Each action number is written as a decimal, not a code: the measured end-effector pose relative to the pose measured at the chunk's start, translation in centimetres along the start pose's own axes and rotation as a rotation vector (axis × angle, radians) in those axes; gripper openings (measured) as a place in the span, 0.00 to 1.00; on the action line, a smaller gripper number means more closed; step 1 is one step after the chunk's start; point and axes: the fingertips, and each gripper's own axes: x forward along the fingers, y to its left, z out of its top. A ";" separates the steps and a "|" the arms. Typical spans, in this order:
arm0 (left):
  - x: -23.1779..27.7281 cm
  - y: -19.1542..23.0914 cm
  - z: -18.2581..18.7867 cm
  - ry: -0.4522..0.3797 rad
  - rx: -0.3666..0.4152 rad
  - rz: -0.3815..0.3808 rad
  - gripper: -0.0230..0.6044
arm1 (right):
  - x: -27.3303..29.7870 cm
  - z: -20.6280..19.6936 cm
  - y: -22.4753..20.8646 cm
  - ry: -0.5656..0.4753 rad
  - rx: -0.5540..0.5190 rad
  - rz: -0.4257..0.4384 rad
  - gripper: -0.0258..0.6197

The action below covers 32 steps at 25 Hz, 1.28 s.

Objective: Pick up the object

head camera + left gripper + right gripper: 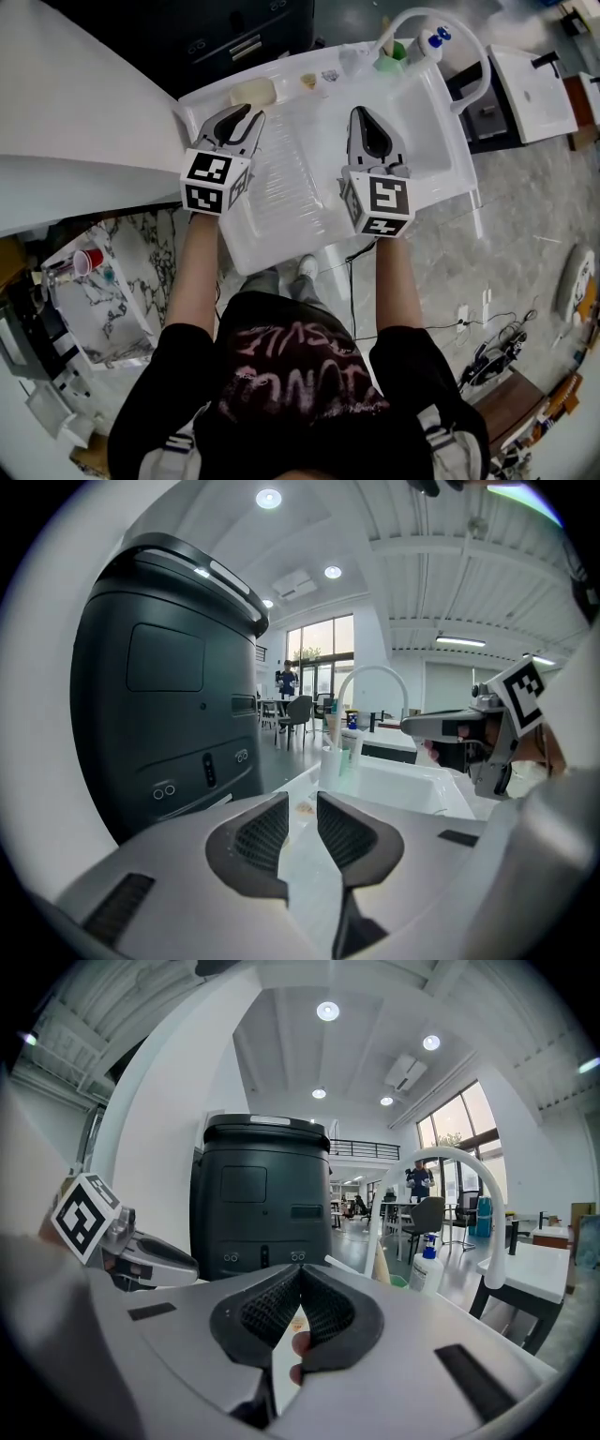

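A pale yellow sponge (253, 92) lies at the back edge of the white sink unit (281, 187), with a small tan scrap (309, 82) to its right. My left gripper (255, 112) hovers just short of the sponge, open, with nothing between its fingers; in the left gripper view the gripper (301, 799) shows a clear gap and the tan scrap (305, 808) beyond it. My right gripper (364, 111) is over the drainboard beside the basin (417, 122), shut and holding nothing. In the right gripper view the right gripper (299, 1269) has its tips touching.
An arched white faucet (473, 56), a green cup (392, 52) and a blue-capped bottle (433, 42) stand at the sink's back right. A big dark bin (159, 696) rises behind the counter. A marble table with a red cup (89, 261) is at the lower left.
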 end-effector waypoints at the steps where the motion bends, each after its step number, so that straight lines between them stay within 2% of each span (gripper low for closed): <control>1: 0.4 0.0 -0.3 0.010 0.006 -0.003 0.19 | 0.0 -0.1 -0.1 0.001 0.001 -0.002 0.06; 6: 3.3 0.0 -2.4 0.085 0.047 -0.031 0.19 | 0.1 -0.7 -0.6 0.014 0.009 -0.014 0.06; 17: 10.0 0.8 -7.0 0.295 0.234 -0.088 0.24 | 0.9 -1.0 -2.4 0.024 -0.001 -0.049 0.06; 27: 13.2 1.3 -10.2 0.447 0.302 -0.134 0.24 | 0.7 -3.3 -3.7 0.065 0.001 -0.076 0.06; 32: 13.9 1.2 -10.7 0.476 0.330 -0.150 0.22 | 0.5 -4.0 -4.1 0.081 0.004 -0.089 0.06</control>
